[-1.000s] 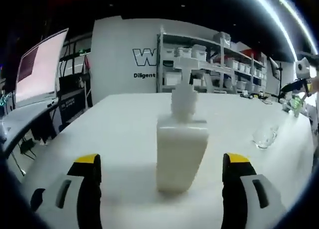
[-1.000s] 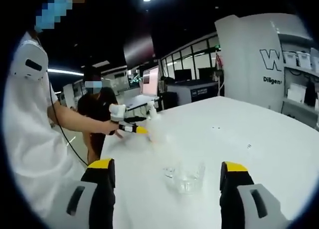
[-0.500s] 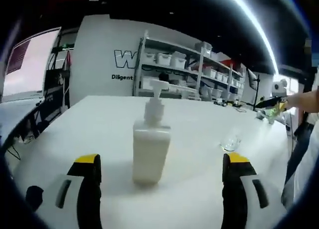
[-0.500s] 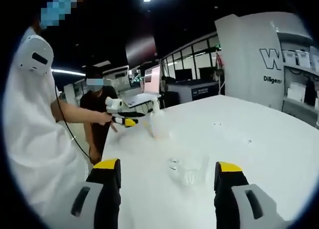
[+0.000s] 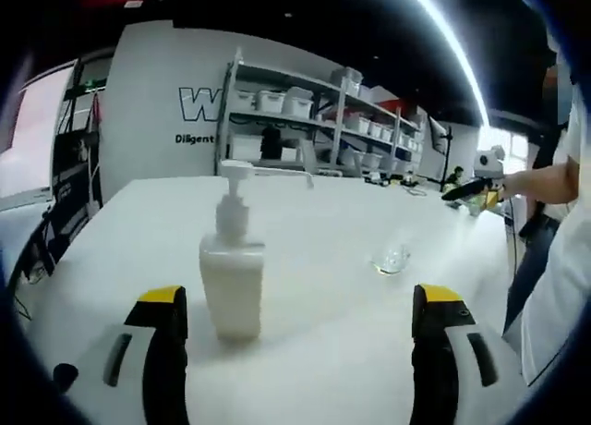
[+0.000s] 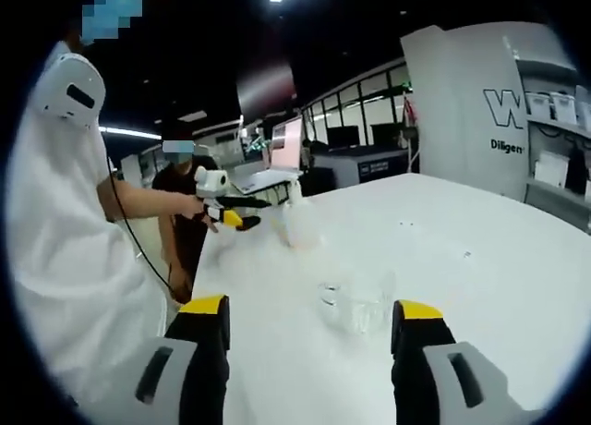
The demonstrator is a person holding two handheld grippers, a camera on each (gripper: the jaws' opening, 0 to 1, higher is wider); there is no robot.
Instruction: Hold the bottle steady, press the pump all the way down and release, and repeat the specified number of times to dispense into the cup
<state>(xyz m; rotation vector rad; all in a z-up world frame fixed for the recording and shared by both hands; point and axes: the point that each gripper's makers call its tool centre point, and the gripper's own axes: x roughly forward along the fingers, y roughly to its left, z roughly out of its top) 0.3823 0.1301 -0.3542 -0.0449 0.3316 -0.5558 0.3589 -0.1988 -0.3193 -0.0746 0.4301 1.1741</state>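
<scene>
A white pump bottle (image 5: 231, 282) stands upright on the white table (image 5: 314, 212), ahead of my open left gripper (image 5: 300, 300) and nearer its left jaw, not touching it. A small clear glass cup (image 5: 391, 259) sits further off to the right. In the right gripper view the cup (image 6: 355, 300) lies just ahead of my open right gripper (image 6: 314, 307), nothing between the jaws. Beyond it stands the bottle (image 6: 297, 224), with the left gripper (image 6: 231, 217) in a person's hand beside it. The right gripper (image 5: 476, 189) shows far right in the left gripper view.
Metal shelves with white bins (image 5: 295, 120) stand behind the table. A person in white (image 6: 65, 259) holds both grippers at the table's edge; another person (image 6: 180, 203) stands beyond. Monitors and desks (image 6: 277, 162) lie further back.
My left gripper has drawn back from the bottle, which now looks smaller and sits further left in its view. The right gripper's jaws stand slightly narrower, with the cup a little nearer.
</scene>
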